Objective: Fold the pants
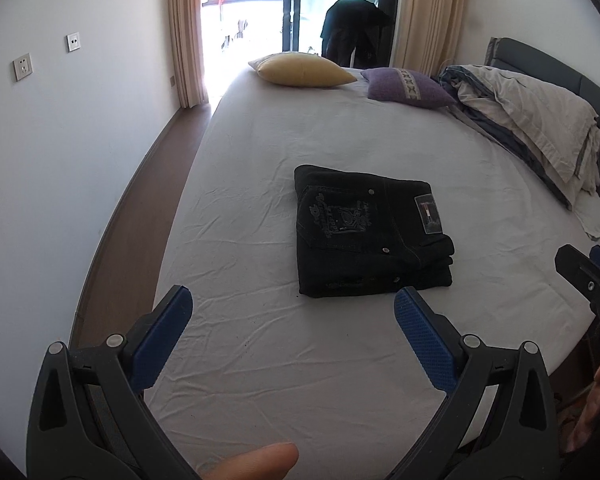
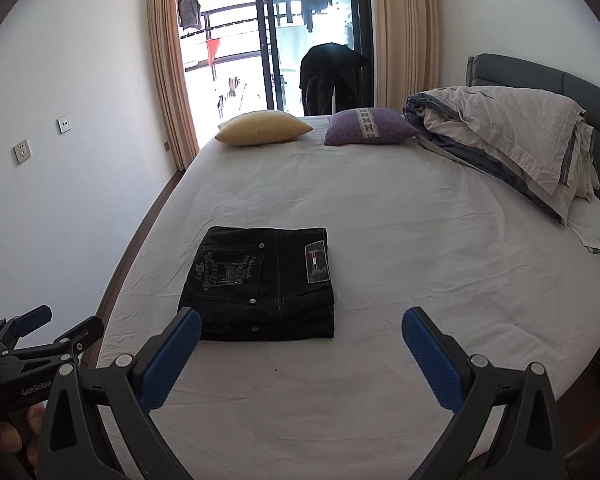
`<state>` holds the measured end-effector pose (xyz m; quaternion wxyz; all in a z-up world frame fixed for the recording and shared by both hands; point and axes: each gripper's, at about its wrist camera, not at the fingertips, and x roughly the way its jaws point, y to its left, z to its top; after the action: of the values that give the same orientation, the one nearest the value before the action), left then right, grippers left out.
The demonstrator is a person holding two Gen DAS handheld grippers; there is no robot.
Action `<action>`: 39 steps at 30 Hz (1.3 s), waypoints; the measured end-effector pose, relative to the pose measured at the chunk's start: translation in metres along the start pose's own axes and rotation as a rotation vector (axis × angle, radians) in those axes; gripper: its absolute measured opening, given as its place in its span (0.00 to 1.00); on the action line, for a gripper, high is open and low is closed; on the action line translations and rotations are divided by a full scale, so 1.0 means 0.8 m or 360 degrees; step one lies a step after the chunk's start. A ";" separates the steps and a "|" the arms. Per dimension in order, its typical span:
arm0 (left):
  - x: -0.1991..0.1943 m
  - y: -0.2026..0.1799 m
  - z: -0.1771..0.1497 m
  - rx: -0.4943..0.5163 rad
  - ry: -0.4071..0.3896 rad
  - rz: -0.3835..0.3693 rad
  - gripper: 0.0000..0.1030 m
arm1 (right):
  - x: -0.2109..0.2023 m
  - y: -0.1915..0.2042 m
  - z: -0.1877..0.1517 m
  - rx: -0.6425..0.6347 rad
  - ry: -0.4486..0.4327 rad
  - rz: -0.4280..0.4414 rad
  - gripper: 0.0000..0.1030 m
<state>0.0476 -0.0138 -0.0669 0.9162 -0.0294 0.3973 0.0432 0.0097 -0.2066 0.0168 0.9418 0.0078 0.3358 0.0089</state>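
Observation:
Black jeans [image 1: 370, 236] lie folded into a compact rectangle on the white bed sheet [image 1: 300, 380], back pocket embroidery and a brand patch facing up. My left gripper [image 1: 294, 304] hovers open just in front of the stack, nothing between its blue pads. In the right wrist view the same folded jeans [image 2: 264, 286] sit ahead and to the left, and my right gripper [image 2: 302, 322] is open and empty near their front edge. Each gripper shows in the other's view: the right gripper [image 1: 584, 266] at the far right, the left gripper [image 2: 56, 326] at the lower left.
A yellow pillow [image 2: 264, 128] and a purple pillow [image 2: 370, 126] lie at the far end of the bed. A bunched duvet [image 2: 512, 136] rests against the grey headboard [image 2: 560, 80] on the right. The white wall [image 2: 60, 160] and a strip of wooden floor run along the left.

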 end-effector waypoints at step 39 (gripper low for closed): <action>0.040 -0.015 -0.008 -0.0005 0.0083 0.0008 1.00 | 0.025 0.006 -0.012 -0.0015 0.0116 0.0015 1.00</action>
<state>0.0664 -0.0244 -0.0944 0.9054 -0.0308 0.4211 0.0454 0.0189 -0.2015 -0.0031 0.9290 0.0046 0.3698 0.0153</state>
